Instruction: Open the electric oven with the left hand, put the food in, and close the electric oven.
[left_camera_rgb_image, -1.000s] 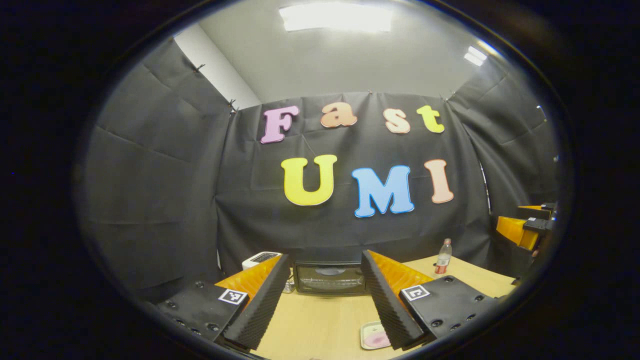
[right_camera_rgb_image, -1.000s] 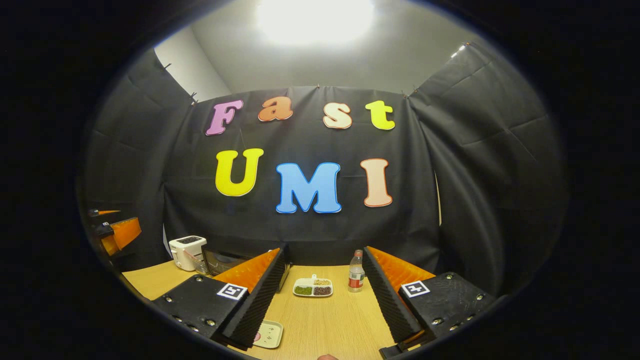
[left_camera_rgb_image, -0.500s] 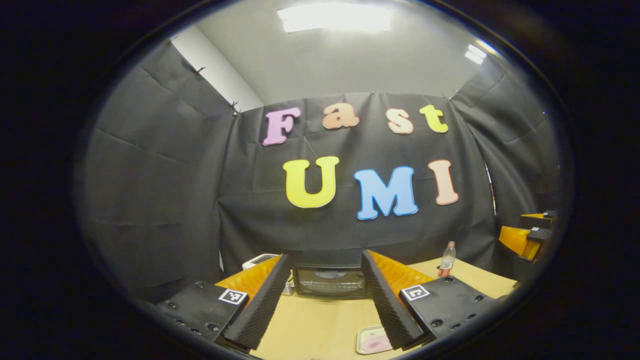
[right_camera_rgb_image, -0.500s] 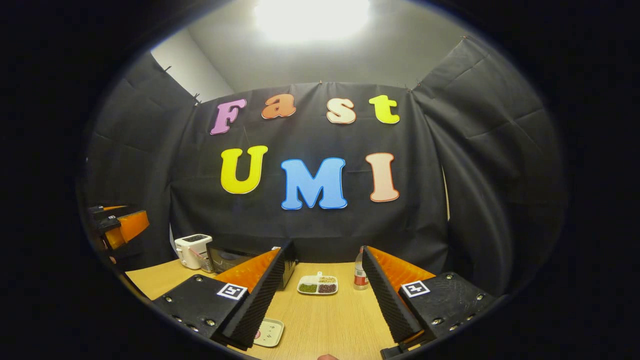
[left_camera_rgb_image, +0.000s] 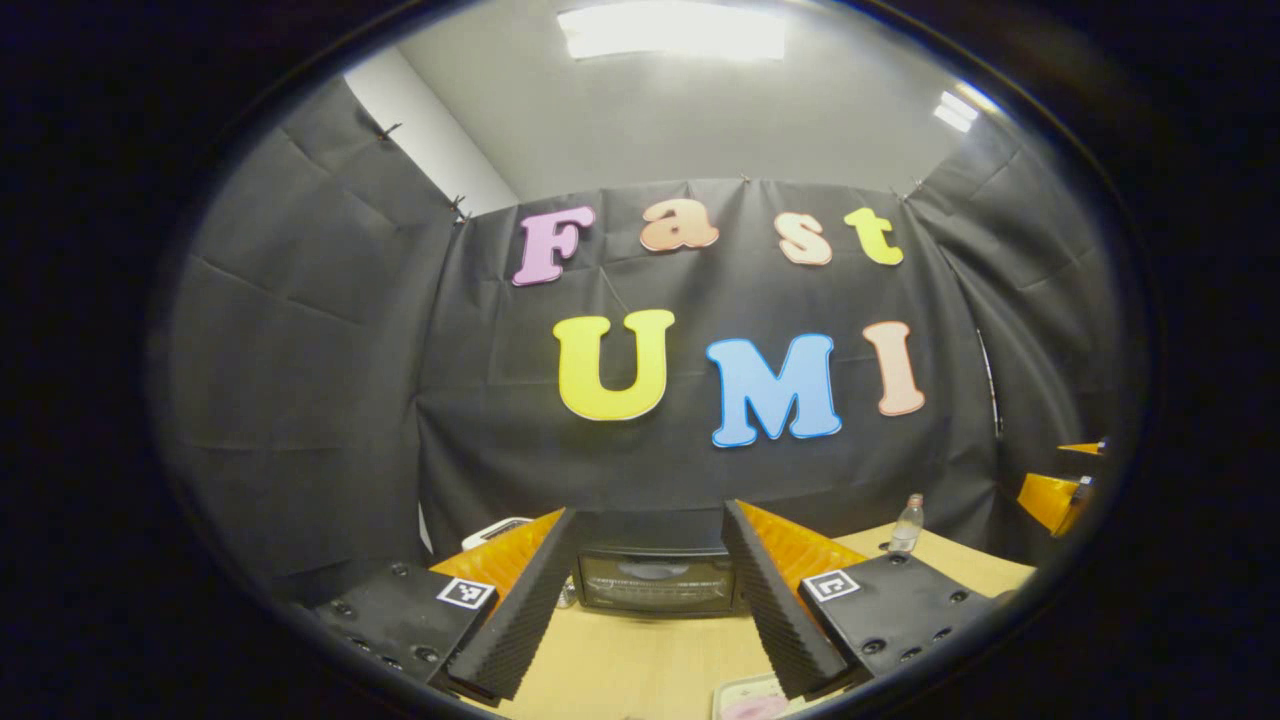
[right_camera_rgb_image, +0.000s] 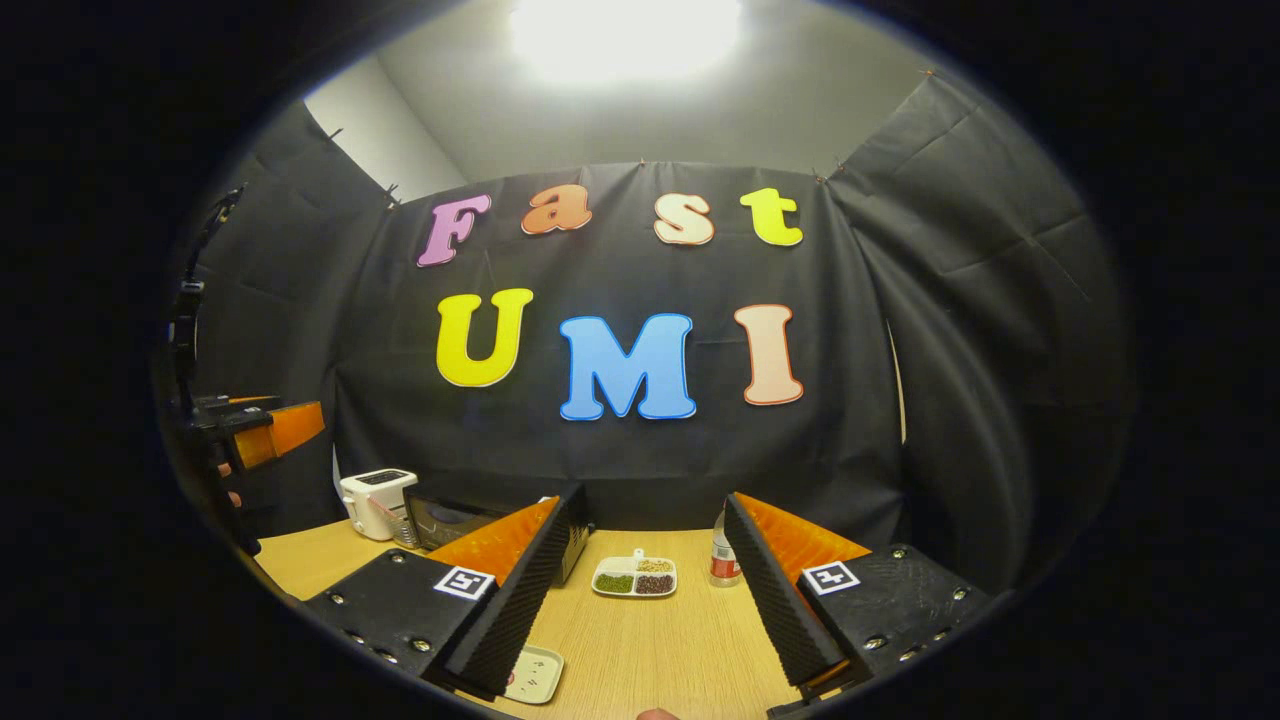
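We log the electric oven (left_camera_rgb_image: 655, 580), door closed, at 12 o'clock between the left gripper (left_camera_rgb_image: 648, 605) fingers, spread wide and empty above the counter (left_camera_rgb_image: 620, 670). Right gripper (right_camera_rgb_image: 640, 600): fingers wide, empty; divided food tray (right_camera_rgb_image: 634, 578) at 12 o'clock, bottle (right_camera_rgb_image: 722, 560) at 1, toaster (right_camera_rgb_image: 375, 503) at 10.

Both views sat low over the table (right_camera_rgb_image: 640, 640), facing the back wall; both caught the oven (left_camera_rgb_image: 655, 580) and bottle (right_camera_rgb_image: 724, 562).
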